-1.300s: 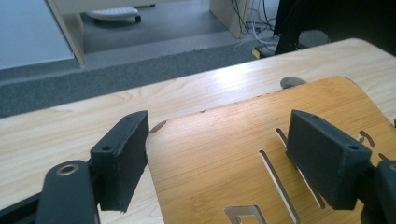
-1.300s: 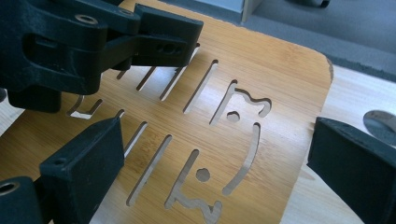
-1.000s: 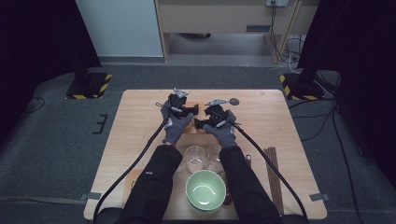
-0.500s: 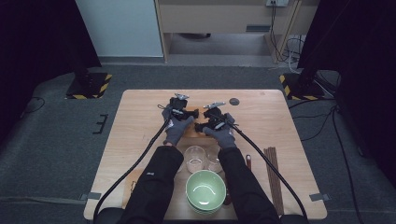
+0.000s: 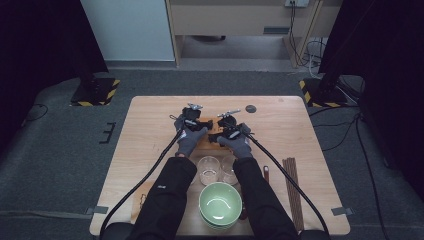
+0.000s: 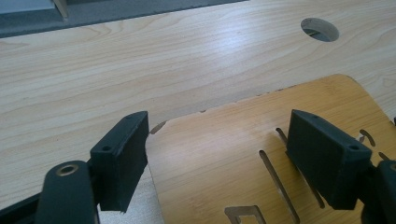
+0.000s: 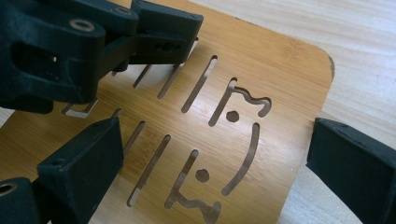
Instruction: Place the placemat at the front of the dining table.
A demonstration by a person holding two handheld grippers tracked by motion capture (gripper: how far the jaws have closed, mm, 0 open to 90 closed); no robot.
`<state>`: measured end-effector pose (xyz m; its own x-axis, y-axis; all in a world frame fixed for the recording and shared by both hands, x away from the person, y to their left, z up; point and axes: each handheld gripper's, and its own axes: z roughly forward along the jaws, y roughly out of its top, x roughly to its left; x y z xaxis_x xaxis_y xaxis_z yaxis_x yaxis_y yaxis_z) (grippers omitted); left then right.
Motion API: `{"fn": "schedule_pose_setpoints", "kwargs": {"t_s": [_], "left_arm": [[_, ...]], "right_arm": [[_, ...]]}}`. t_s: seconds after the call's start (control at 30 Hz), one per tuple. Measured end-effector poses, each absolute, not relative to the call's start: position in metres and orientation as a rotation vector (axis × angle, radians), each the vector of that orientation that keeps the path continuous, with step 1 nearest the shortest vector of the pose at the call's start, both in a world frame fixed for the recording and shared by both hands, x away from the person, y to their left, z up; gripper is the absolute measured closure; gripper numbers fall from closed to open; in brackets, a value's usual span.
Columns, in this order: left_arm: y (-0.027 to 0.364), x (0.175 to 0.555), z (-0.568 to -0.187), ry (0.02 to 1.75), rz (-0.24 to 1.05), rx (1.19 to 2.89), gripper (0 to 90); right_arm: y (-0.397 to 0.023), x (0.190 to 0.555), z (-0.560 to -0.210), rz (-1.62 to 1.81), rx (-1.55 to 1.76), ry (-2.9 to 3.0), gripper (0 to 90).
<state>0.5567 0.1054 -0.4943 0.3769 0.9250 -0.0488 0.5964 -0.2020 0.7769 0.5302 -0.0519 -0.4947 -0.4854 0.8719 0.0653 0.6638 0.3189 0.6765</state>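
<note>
A bamboo board [image 5: 205,145] with cut slots and curved shapes lies flat mid-table. My left gripper [image 5: 196,125] hovers low over its left part. In the left gripper view the board [image 6: 243,154] has a rounded corner between the jaws of that gripper [image 6: 224,154], which stand wide apart, one beside the edge and one above the wood, pressing on nothing. My right gripper [image 5: 225,131] is over the right part. In the right gripper view the jaws of this gripper [image 7: 219,149] are open across the slotted board [image 7: 261,79], and the left gripper [image 7: 154,32] shows at upper left.
Two clear glasses [image 5: 209,170] [image 5: 229,169] stand just behind my hands, with a stack of green bowls [image 5: 220,204] nearer the front edge. Dark chopsticks [image 5: 292,185] lie at the right. A round cable hole [image 5: 250,108] is in the table beyond the board.
My left gripper has sunk a little closer to the board. The right gripper has hardly moved. Both sets of jaws stay as wide as before.
</note>
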Motion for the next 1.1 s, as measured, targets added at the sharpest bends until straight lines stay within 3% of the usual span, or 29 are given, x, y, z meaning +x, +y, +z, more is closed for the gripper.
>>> {"fn": "schedule_pose_setpoints", "kwargs": {"t_s": [0.8, 1.1], "left_arm": [[0.108, 0.563, -0.514, 1.409, 0.441, 1.964, 21.1], [0.107, 0.563, -0.517, 1.410, 0.452, 2.011, 21.0]], "right_arm": [[-0.049, 0.535, -0.512, 0.871, 1.440, 2.369, 3.8], [-0.047, 0.535, -0.517, 0.821, 1.430, 2.398, 4.9]]}}
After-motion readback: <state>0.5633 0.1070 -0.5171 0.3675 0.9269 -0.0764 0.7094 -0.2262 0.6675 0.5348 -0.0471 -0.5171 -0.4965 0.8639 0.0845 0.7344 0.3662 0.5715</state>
